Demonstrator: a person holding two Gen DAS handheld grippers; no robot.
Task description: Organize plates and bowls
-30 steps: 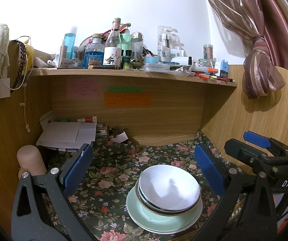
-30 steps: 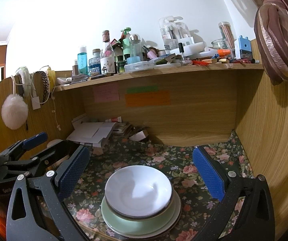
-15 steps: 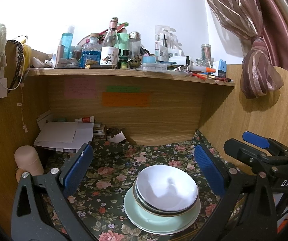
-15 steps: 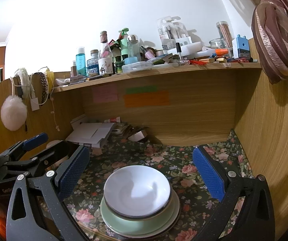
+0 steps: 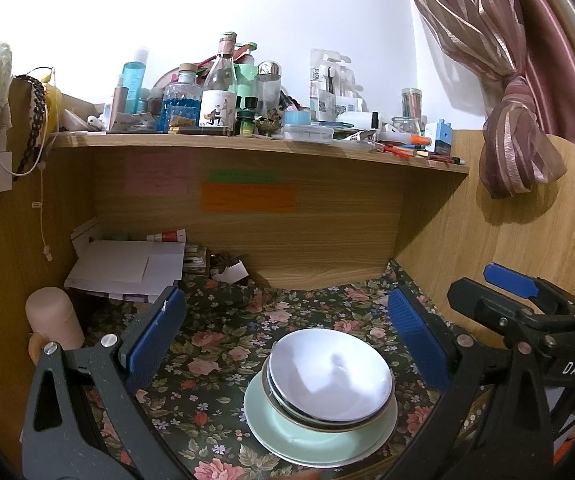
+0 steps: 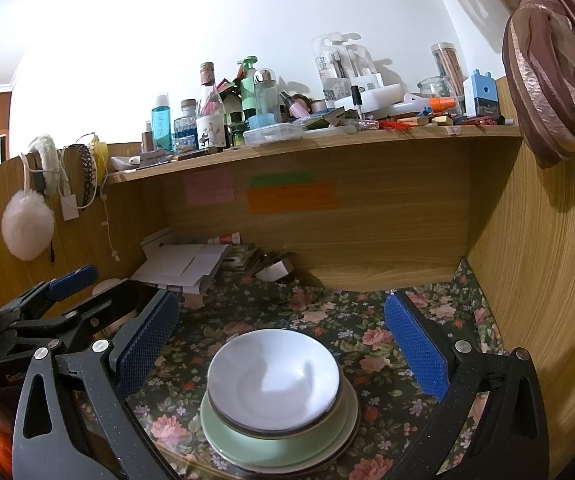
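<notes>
The dishes sit as one nested stack on the floral-covered counter (image 6: 427, 328), in the alcove under the cluttered shelf (image 6: 327, 136). At the bottom is a pale green plate (image 6: 247, 444), with what looks like a second, darker-edged plate showing under its rim at the front, though the curve of the lens makes that hard to confirm. On the plate rest bowls with a dark-banded rim, and a white bowl (image 6: 273, 376) sits topmost, mouth up. Going from wide at the bottom to narrow at the top keeps the pile steady, and judging by this the sorting seems largely done.

The left claw (image 5: 285, 332) hangs above and behind the stack with its blue pads (image 5: 155, 336) spread wide, holding nothing; the stack (image 5: 319, 392) lies toward its right-hand pad. The right claw (image 6: 279, 344) is likewise spread wide and empty, and here the white bowl sits almost centred between its pads (image 6: 415, 348). Neither claw touches the dishes. Each claw shows at the edge of the other's view, so the two hang side by side with the stack in front of both.

Papers (image 5: 123, 266) and a pale pink cylinder (image 5: 53, 316) lie back left, well apart from the stack.
</notes>
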